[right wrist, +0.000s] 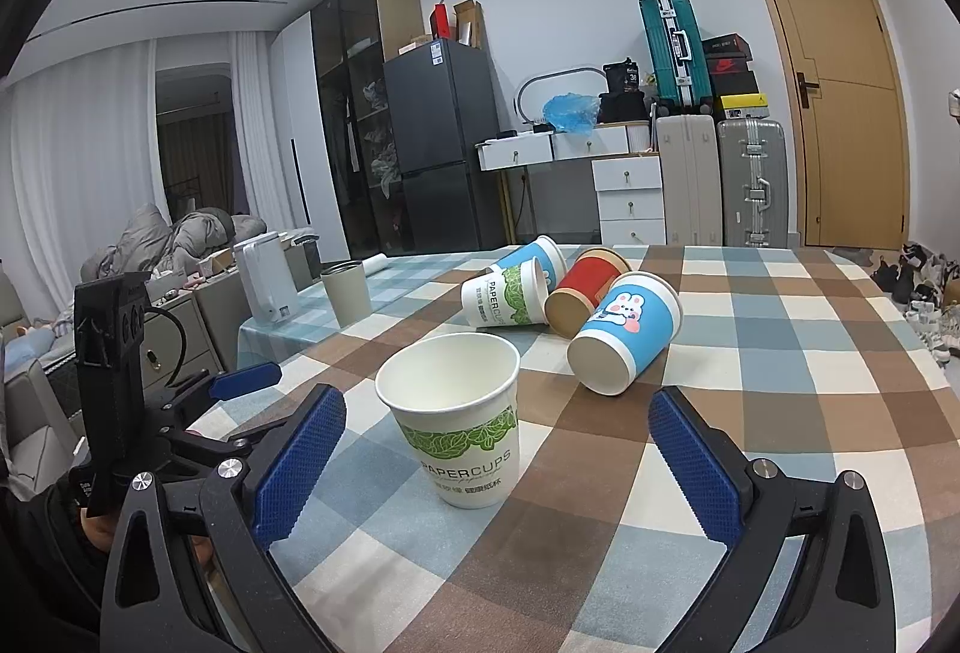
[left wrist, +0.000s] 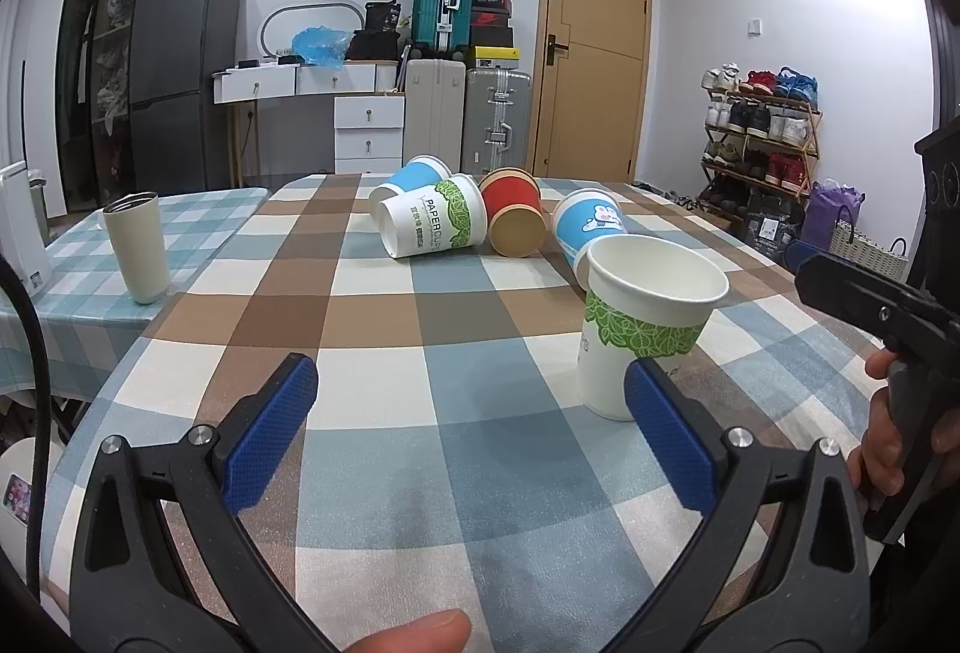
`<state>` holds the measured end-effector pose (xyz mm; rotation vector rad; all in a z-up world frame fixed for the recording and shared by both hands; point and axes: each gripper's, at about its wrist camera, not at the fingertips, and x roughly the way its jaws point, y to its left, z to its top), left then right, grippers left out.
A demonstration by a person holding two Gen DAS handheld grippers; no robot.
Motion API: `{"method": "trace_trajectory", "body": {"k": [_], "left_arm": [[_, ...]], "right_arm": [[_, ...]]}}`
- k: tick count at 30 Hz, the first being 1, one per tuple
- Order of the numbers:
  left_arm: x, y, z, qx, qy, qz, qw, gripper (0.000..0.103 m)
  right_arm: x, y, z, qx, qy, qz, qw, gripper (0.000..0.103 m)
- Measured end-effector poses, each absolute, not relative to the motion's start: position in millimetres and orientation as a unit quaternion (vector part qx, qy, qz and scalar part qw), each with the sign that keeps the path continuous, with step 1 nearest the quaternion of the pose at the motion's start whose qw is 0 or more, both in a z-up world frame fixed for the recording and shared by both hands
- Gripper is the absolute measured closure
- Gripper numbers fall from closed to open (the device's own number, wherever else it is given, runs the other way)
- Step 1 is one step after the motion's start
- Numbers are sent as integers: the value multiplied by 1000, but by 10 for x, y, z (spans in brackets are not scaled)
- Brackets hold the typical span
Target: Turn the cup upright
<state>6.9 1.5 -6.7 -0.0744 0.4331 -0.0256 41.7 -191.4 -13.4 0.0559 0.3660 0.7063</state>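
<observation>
A white paper cup with a green leaf band (left wrist: 645,320) (right wrist: 459,416) stands upright on the checked tablecloth (left wrist: 384,413) (right wrist: 780,353). Behind it several cups lie on their sides: a blue rabbit cup (right wrist: 624,332) (left wrist: 585,227), a red cup (right wrist: 585,287) (left wrist: 513,218), a white and green cup (right wrist: 507,293) (left wrist: 432,221) and a second blue cup (left wrist: 414,176) (right wrist: 537,254). My left gripper (left wrist: 471,434) is open and empty, left of the upright cup. My right gripper (right wrist: 498,464) is open, with the upright cup just ahead between its fingers, untouched.
A beige metal tumbler (left wrist: 137,245) (right wrist: 347,292) stands at the left on a blue checked cloth beside a white appliance (right wrist: 267,278). The left gripper shows at the left in the right wrist view (right wrist: 240,383). The right gripper body (left wrist: 876,305) shows at the right edge.
</observation>
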Motion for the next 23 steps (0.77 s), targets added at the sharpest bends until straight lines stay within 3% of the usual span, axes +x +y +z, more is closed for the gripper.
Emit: {"method": "trace_trajectory", "body": {"k": [23], "left_arm": [[55, 4, -42, -33, 210, -12, 977, 1]], "right_arm": [[415, -1912, -139, 26, 178, 344, 922, 0]]}}
